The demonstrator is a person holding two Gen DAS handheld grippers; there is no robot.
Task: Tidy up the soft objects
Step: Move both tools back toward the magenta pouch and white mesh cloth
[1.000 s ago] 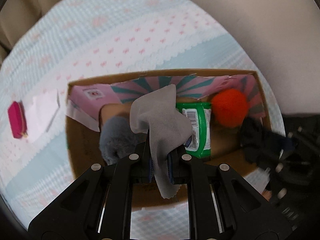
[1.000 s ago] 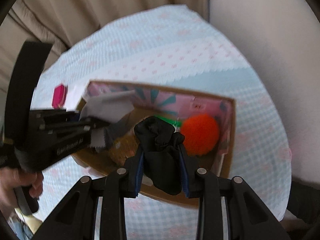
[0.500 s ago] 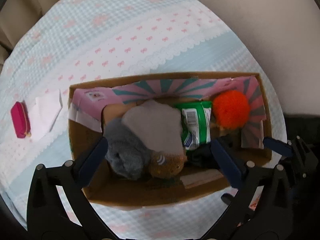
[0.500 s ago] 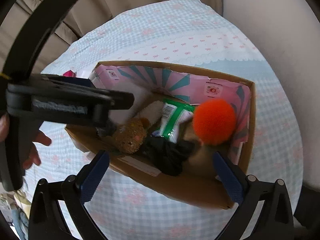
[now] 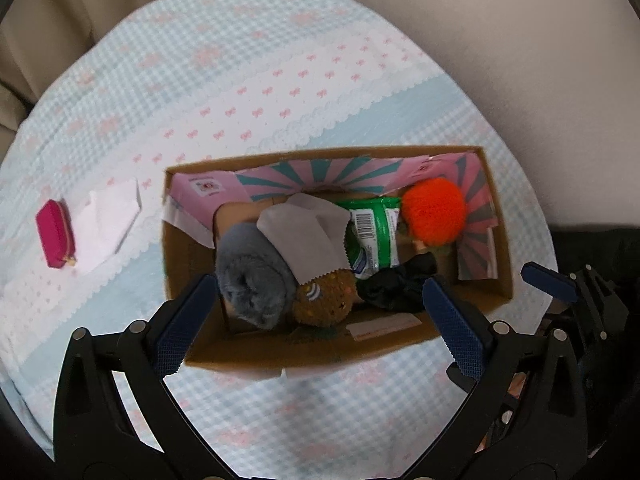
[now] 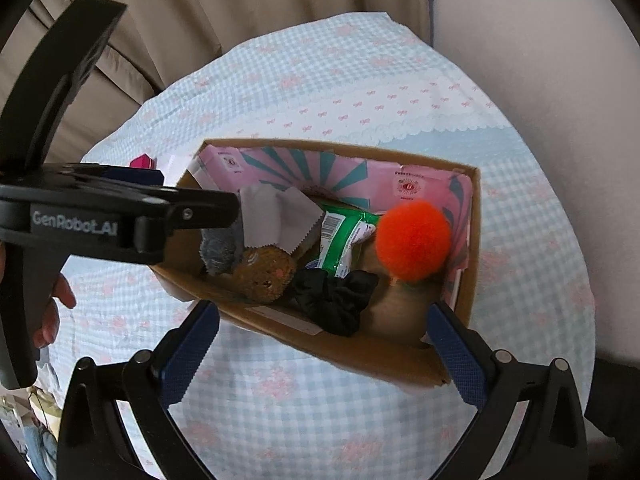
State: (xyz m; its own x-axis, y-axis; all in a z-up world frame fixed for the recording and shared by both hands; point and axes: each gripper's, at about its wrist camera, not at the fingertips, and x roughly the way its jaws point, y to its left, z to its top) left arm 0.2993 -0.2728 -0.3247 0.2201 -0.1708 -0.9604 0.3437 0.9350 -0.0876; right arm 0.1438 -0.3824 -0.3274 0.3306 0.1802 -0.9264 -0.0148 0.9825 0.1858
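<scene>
Six soft items are seen gathered inside a cardboard box (image 5: 502, 240) set on a worktop (image 5: 248, 80) covered with a blue-and-pink gingham cloth. A rolled grey fleece (image 5: 252, 280) is lodged at the left of the box, with a grey cleaning cloth (image 5: 308, 236) draped over it; a brown knitted toy (image 5: 324, 298) and a black scrunchie (image 5: 400, 284) are placed along the near wall, while a green tissue pack (image 5: 374, 236) and an orange pompom (image 5: 434, 210) are found toward the far right. The left hand-held gripper (image 5: 320, 312) is held above the near edge of the box, jaws spread wide and nothing grasped; the right hand-held gripper (image 6: 320, 344) is likewise released and empty, poised over the same edge. On the worktop left of the box, a magenta pouch (image 5: 55, 234) and a folded white tissue (image 5: 108, 220) are left outside. The sorting is judged largely done, with those two pieces possibly to be collected
</scene>
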